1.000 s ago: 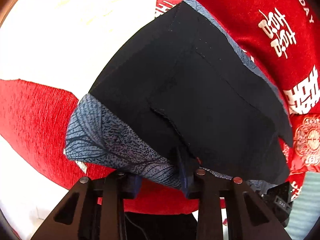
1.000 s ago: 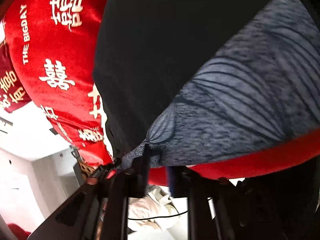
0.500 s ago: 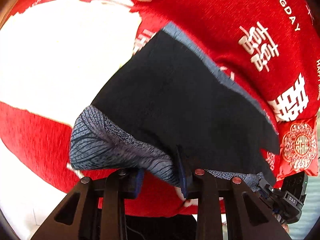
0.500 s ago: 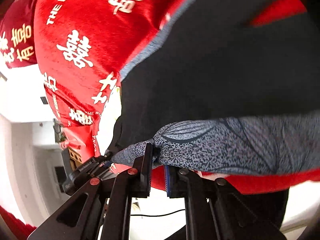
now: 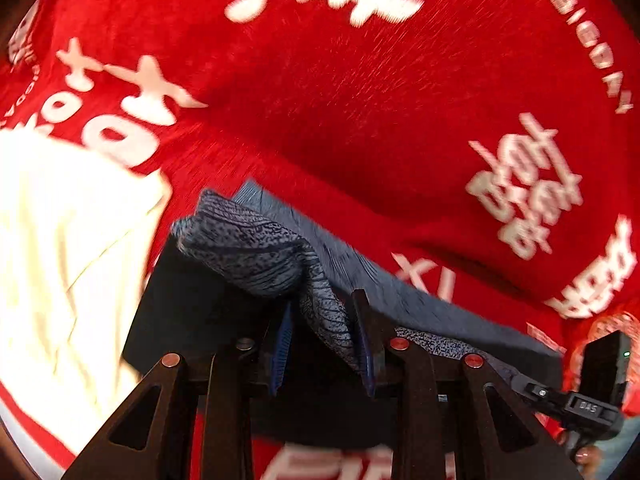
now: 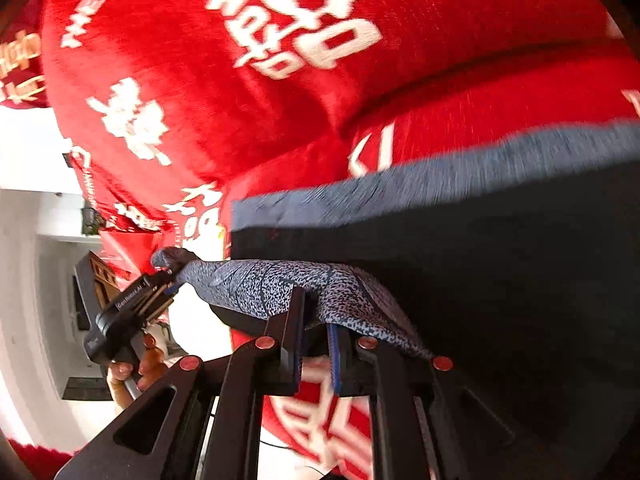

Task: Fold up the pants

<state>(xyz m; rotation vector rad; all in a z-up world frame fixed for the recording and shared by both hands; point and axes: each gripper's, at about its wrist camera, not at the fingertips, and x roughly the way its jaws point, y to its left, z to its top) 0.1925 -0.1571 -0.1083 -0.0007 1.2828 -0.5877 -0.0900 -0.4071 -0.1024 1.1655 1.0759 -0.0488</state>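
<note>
The pants point(image 5: 400, 304) are hanging doubled over the red blanket point(image 5: 360, 120), dark inside showing, patterned edge bunched at the top, because I am carrying that edge across to make the fold. My left gripper point(image 5: 322, 340) is pinching the patterned edge point(image 5: 256, 248) narrowly, cloth wedged between its fingers point(image 5: 362, 344). My right gripper point(image 6: 314, 344) is nearly closed on the same edge farther along, cloth draping over its fingers point(image 6: 294, 332) and stretching taut between both grippers.
</note>
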